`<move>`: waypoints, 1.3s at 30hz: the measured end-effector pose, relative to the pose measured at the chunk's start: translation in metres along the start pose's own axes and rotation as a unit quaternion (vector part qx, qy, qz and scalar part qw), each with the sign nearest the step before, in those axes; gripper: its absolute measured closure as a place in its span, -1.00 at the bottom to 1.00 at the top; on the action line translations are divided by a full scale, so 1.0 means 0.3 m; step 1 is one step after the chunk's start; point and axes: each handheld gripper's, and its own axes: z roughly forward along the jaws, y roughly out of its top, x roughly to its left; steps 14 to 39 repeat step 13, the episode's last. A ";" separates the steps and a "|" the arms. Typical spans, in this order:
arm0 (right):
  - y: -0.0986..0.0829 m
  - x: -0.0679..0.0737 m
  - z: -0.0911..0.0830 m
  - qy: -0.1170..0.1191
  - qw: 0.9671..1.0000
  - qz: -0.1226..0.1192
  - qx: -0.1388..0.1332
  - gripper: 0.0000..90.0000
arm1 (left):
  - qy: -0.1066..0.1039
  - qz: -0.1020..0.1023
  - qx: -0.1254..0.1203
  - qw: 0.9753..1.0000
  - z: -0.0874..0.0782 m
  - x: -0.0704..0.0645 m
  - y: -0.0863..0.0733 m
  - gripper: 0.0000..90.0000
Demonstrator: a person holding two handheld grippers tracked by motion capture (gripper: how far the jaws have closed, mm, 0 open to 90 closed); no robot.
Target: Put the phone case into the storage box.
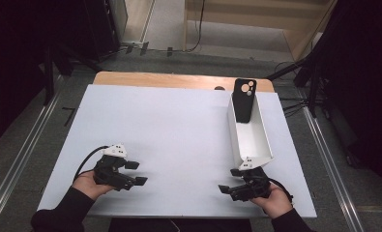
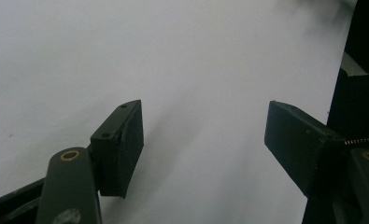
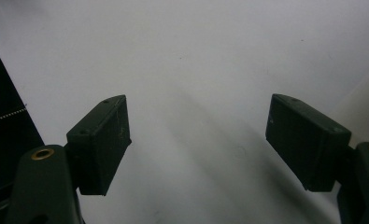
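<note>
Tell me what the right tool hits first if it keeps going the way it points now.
Probably the bare white table sheet: the right tool, jaws open, aims down at it with nothing between. Farther along, likely the left tool, though depth is unclear.

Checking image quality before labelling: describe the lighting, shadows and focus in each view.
High view: white table evenly lit, surroundings dark, phone case in white tray sharp. Left gripper view: left gripper in soft focus, faint shadow between open jaws. Right gripper view: right gripper likewise, diagonal soft shadows.

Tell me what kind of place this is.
Probably a lab or recording workspace: a white table on a grey floor, dark stands on both sides, cables on the floor, and a phone case propped in a white tray.
</note>
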 end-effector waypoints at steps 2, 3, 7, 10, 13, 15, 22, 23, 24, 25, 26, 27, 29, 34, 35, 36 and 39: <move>0.000 -0.003 -0.001 0.000 1.000 0.003 -0.001 -0.55 | 0.000 0.000 0.000 1.000 0.000 0.000 0.000 -0.37; 0.000 -0.004 -0.001 0.000 1.000 0.001 -0.002 -0.55 | 0.000 0.000 0.001 1.000 0.000 0.000 0.000 -0.37; 0.000 -0.002 0.001 0.001 1.000 0.002 0.001 -0.55 | 0.000 -0.001 0.000 1.000 0.001 -0.001 0.000 -0.36; 0.000 -0.002 0.001 0.000 1.000 0.001 0.001 -0.55 | 0.000 0.000 0.001 1.000 0.000 0.000 0.000 -0.37; -0.001 -0.004 0.000 0.000 1.000 0.004 0.001 -0.55 | 0.000 -0.001 0.000 1.000 0.001 -0.001 0.000 -0.36; -0.001 -0.004 0.000 0.000 1.000 0.004 0.001 -0.55 | 0.000 -0.001 0.000 1.000 0.001 -0.001 0.000 -0.36; -0.001 -0.004 0.000 0.000 1.000 0.004 0.001 -0.55 | 0.000 -0.001 0.000 1.000 0.001 -0.001 0.000 -0.36; -0.001 -0.004 0.000 0.000 1.000 0.004 0.001 -0.55 | 0.000 -0.001 0.000 1.000 0.001 -0.001 0.000 -0.36; -0.001 -0.004 0.000 0.000 1.000 0.004 0.001 -0.55 | 0.000 -0.001 0.000 1.000 0.001 -0.001 0.000 -0.36; -0.001 -0.004 0.000 0.000 1.000 0.004 0.001 -0.55 | 0.000 -0.001 0.000 1.000 0.001 -0.001 0.000 -0.36; -0.001 -0.004 0.000 0.000 1.000 0.004 0.001 -0.55 | 0.000 -0.001 0.000 1.000 0.001 -0.001 0.000 -0.36; -0.001 -0.004 0.000 0.000 1.000 0.004 0.001 -0.55 | 0.000 -0.001 0.000 1.000 0.001 -0.001 0.000 -0.36; -0.001 -0.004 0.000 0.000 1.000 0.004 0.001 -0.55 | 0.000 -0.001 0.000 1.000 0.001 -0.001 0.000 -0.36; -0.001 -0.004 0.000 0.000 1.000 0.004 0.001 -0.55 | 0.000 -0.001 0.000 1.000 0.001 -0.001 0.000 -0.36; -0.001 -0.004 0.000 0.000 1.000 0.004 0.001 -0.55 | 0.000 -0.001 0.000 1.000 0.001 -0.001 0.000 -0.36; -0.001 -0.004 0.000 0.000 1.000 0.004 0.001 -0.55 | 0.000 -0.001 0.000 1.000 0.001 -0.001 0.000 -0.36; -0.001 -0.004 0.000 0.000 1.000 0.004 0.001 -0.55 | 0.000 -0.001 0.000 1.000 0.001 -0.001 0.000 -0.36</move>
